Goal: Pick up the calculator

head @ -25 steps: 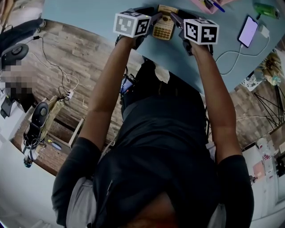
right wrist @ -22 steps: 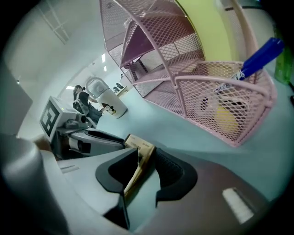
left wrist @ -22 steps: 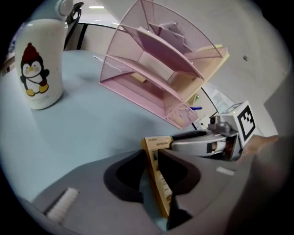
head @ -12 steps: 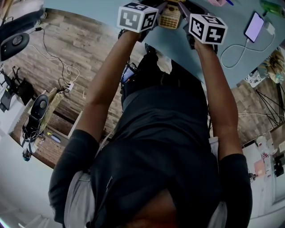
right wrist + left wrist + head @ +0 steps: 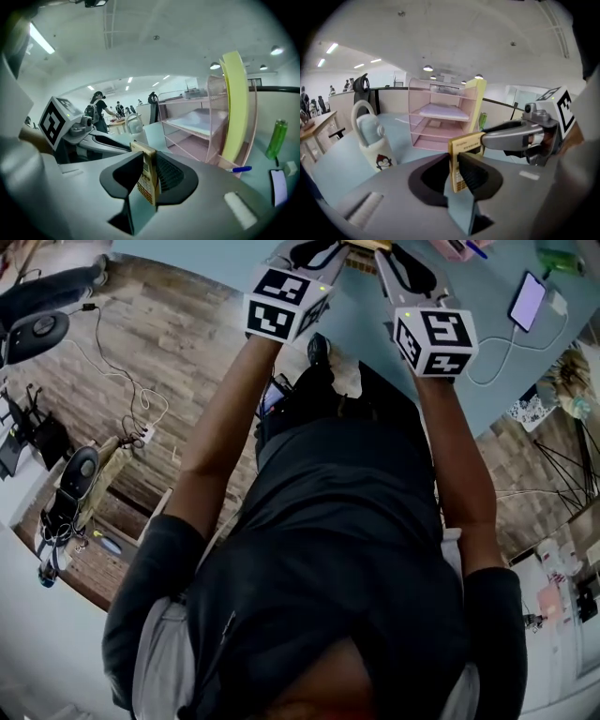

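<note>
The yellow calculator hangs in the air on its edge, gripped from both sides. My left gripper is shut on one end; its jaws have just been closing onto it. From the opposite side my right gripper is shut on the calculator too. In the head view both grippers sit at the top edge, left gripper and right gripper, with only a sliver of the calculator showing between them. Each gripper view shows the other gripper's grey body across the calculator.
Below lies the pale blue table. A pink shelf tray with a yellow folder stands behind. A white penguin bottle is at the left, a phone on a cable at the right, plus a blue pen and a green bottle.
Both grippers have risen with the calculator between them, sliding toward the top edge of the head view. The marker cubes have rolled, and the calculator is nearly out of that view.
</note>
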A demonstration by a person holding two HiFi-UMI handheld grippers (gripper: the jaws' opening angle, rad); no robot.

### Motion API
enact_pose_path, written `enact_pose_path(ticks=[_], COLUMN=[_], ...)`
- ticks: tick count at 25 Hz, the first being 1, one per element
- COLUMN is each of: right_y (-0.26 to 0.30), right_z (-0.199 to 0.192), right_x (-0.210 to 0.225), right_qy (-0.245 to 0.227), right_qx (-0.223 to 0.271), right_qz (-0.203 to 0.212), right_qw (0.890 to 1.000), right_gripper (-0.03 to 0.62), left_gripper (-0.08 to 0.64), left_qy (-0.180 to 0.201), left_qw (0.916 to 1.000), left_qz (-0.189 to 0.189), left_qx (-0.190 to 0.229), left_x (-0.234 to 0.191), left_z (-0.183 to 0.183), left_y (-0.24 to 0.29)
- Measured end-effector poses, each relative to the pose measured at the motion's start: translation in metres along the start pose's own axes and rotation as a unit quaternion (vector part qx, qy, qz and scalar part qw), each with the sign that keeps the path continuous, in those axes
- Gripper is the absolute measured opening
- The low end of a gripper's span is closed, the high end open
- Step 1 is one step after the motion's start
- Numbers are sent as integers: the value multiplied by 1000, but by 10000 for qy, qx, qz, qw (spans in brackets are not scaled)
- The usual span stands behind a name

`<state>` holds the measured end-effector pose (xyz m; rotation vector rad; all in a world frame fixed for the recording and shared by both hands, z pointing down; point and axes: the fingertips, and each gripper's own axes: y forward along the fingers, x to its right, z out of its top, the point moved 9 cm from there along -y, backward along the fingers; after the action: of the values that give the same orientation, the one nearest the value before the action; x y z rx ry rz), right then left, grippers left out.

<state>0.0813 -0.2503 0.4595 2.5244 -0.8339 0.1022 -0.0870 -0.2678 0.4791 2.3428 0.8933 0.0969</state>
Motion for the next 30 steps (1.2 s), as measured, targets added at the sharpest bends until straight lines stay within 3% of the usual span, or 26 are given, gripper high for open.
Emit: enact_pose_path(ticks=[13,20,30], right_y=[-48,-76,-98], right_z=[91,138,172], right_x=[-71,-109,-142], right_qy=[-818,-1305,-1722], right_qx=[1087,1694,1948], right_qz=[-53,1,46], right_qw=[9907,9769,9656], right_gripper=[83,73,71], left_gripper=[124,124,126], left_qy=[1053,1273,1537], left_qw=[9887,9795,9668], left_qz=[306,365,523], left_qx=[1022,1517,1971], left_x=[7,13,18], left_z=[65,87,106], left_y=[-101,-149,-194])
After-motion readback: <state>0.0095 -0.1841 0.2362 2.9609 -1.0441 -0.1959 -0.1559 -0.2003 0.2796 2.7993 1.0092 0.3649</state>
